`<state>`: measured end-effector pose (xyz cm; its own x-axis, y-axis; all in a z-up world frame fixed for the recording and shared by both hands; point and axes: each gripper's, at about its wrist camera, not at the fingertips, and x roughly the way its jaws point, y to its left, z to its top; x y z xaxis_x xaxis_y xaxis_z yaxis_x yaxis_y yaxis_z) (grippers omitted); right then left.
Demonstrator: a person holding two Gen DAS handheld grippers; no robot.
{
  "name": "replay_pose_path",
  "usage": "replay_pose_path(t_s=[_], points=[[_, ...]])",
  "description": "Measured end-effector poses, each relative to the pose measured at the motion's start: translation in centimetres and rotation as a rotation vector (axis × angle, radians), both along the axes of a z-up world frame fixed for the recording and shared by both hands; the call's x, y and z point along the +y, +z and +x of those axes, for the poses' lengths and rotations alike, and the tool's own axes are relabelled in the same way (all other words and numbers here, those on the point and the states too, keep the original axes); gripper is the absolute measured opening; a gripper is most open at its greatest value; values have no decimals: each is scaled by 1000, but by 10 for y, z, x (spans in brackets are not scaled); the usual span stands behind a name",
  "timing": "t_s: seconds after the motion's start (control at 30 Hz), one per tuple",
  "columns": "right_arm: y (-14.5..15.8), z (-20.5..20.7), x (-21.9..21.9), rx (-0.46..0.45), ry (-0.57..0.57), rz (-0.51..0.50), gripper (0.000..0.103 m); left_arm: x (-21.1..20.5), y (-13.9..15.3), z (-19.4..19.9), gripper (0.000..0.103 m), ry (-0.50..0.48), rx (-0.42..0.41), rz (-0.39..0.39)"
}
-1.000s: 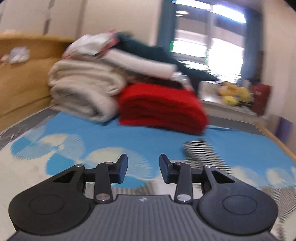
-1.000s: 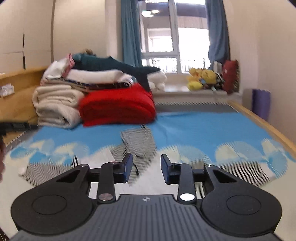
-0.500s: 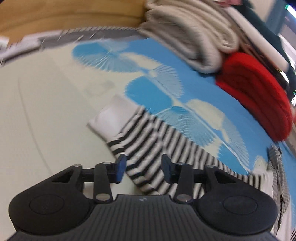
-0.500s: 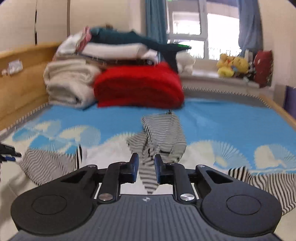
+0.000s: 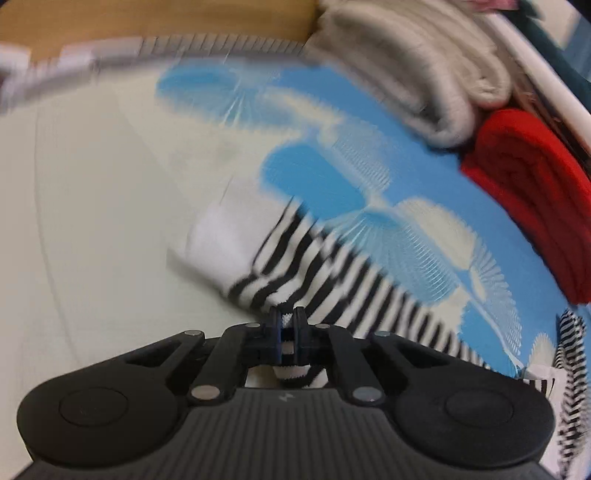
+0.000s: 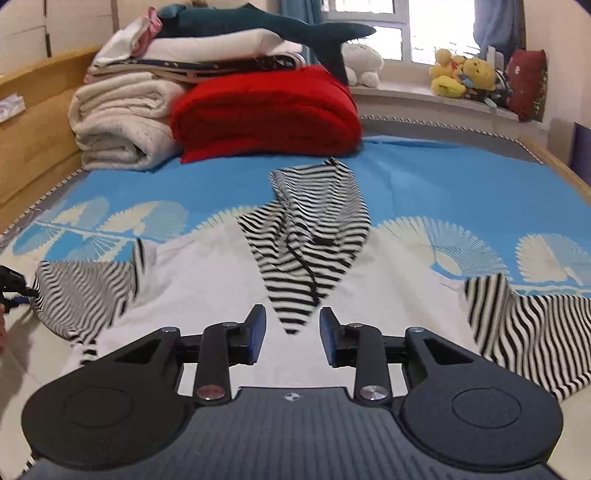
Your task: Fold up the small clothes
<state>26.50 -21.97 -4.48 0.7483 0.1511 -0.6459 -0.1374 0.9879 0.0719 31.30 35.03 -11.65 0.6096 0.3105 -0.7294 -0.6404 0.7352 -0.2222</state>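
Observation:
A black-and-white striped garment with a hood [image 6: 317, 236] lies spread on the bed. Its left sleeve [image 5: 332, 273] has a white cuff [image 5: 221, 236]. My left gripper [image 5: 287, 321] is shut on the edge of that sleeve, and striped cloth shows between its fingers. In the right wrist view the left gripper [image 6: 11, 284] sits at the far left edge, at the sleeve's end [image 6: 81, 291]. My right gripper [image 6: 291, 330] is open and empty, just before the hood's lower tip. The right sleeve [image 6: 524, 328] lies to its right.
A blue and cream bed sheet [image 6: 443, 192] covers the bed. Folded cream blankets [image 6: 122, 118] and a red blanket [image 6: 266, 110] are stacked at the far end, with a plush shark [image 6: 266, 22] on top. A wooden headboard [image 6: 33, 125] runs along the left. Plush toys [image 6: 461, 74] sit on the windowsill.
My left gripper swung down to the left sleeve and closed on its edge. My right gripper narrowed half a second ago, then opened wide and came closer to the hood.

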Motion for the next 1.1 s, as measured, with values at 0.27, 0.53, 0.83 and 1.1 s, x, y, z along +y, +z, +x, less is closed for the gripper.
replay_pose_path(t_s=[0.27,0.53,0.83,1.1], points=[[-1,4,-42,45,-162,33,25,-186,121,-11,5,-475,-330,67],[-5,13,-95,92,-313,160,25,-356,136,-48,34,-996,-195,-110],[-34,30,-136,206,-423,335,26,-276,127,-26,44,-568,-70,-7],[-70,37,-130,297,-439,474,56,-258,80,26,44,-582,71,74]])
